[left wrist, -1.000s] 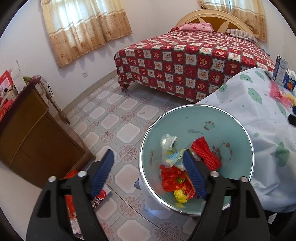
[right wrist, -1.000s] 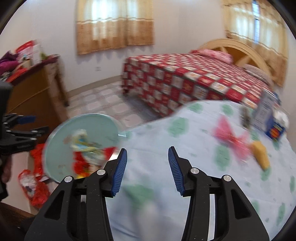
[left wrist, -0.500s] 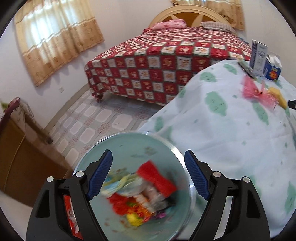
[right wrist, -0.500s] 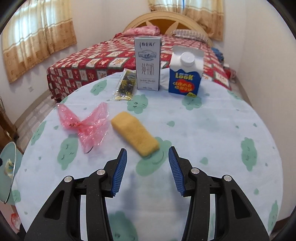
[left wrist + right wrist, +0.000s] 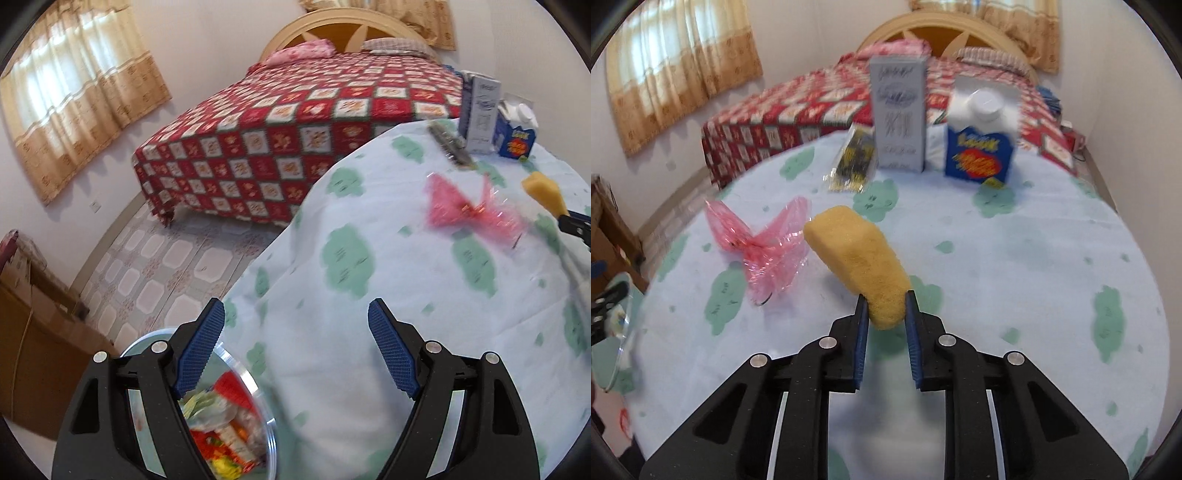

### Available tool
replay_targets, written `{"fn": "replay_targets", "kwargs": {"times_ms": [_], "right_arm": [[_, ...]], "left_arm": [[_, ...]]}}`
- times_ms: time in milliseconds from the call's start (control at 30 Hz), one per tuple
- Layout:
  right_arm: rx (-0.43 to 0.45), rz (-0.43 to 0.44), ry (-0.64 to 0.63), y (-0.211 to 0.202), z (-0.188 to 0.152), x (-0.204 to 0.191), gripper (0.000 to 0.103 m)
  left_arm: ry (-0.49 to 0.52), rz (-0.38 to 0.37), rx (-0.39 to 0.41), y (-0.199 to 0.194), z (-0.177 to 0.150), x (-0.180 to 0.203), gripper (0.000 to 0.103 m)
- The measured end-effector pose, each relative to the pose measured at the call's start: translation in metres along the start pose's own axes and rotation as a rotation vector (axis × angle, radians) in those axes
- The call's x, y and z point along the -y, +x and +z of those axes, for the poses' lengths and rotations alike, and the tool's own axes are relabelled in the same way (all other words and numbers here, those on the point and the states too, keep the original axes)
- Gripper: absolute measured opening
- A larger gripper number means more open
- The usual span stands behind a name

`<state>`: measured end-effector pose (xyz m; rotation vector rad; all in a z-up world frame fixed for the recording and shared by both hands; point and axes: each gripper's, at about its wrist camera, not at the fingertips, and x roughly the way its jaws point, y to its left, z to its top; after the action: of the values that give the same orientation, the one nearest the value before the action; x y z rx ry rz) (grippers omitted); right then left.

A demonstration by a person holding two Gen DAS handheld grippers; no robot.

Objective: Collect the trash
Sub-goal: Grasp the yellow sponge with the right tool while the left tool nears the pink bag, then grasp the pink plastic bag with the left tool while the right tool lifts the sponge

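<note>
A yellow sponge (image 5: 857, 258) sits pinched by its near end in the right gripper (image 5: 885, 308) above the table (image 5: 1015, 266); such a shallow hold could slip. The left gripper (image 5: 295, 345) hovers wide open beside the trash bin (image 5: 236, 417).

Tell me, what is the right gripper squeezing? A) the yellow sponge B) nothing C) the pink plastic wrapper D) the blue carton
A: the right gripper has its blue pads closed on the near end of the yellow sponge, while the pink plastic wrapper lies apart on the table.
</note>
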<state>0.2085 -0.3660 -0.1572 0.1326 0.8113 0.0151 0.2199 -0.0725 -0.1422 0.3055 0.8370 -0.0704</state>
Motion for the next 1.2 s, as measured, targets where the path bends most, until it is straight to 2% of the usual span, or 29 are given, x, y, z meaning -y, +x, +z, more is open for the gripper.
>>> {"fn": "replay_targets", "kwargs": {"times_ms": [200,333,467,600,700,767,800,833,1000,1200], "right_arm": [[0.061,-0.007,0.064,-0.041,-0.030,0.019,0.020],[0.079,-0.010,0.089,-0.058,-0.034,0.027,0.020],[0.100,-0.040,0.132,-0.071,-0.040,0.043,0.021],[0.098,-0.069,0.206,-0.078,-0.054,0.069,0.021],[0.090,-0.074,0.213,-0.077,-0.058,0.075,0.021],[0.088,-0.069,0.209,-0.078,-0.059,0.074,0.022],[0.091,-0.066,0.208,-0.078,-0.059,0.074,0.022],[0.093,-0.064,0.208,-0.078,-0.059,0.077,0.022],[0.098,-0.055,0.201,-0.077,-0.060,0.073,0.022],[0.100,-0.044,0.190,-0.080,-0.061,0.063,0.022]], "left_arm": [[0.048,-0.053,0.041,0.008,0.038,0.045,0.079],[0.093,-0.099,0.056,0.019,0.061,0.072,0.079],[0.098,-0.118,0.013,0.045,0.078,0.088,0.079],[0.104,-0.122,-0.019,0.061,0.077,0.097,0.078],[0.088,-0.192,-0.054,0.068,0.073,0.098,0.052],[0.083,-0.230,-0.055,0.066,0.072,0.100,0.042],[0.094,-0.239,-0.053,0.065,0.071,0.102,0.030],[0.108,-0.256,-0.054,0.063,0.070,0.105,0.014],[0.120,-0.266,-0.050,0.057,0.067,0.108,0.003],[0.087,-0.278,-0.026,0.036,0.063,0.084,0.001]]}}
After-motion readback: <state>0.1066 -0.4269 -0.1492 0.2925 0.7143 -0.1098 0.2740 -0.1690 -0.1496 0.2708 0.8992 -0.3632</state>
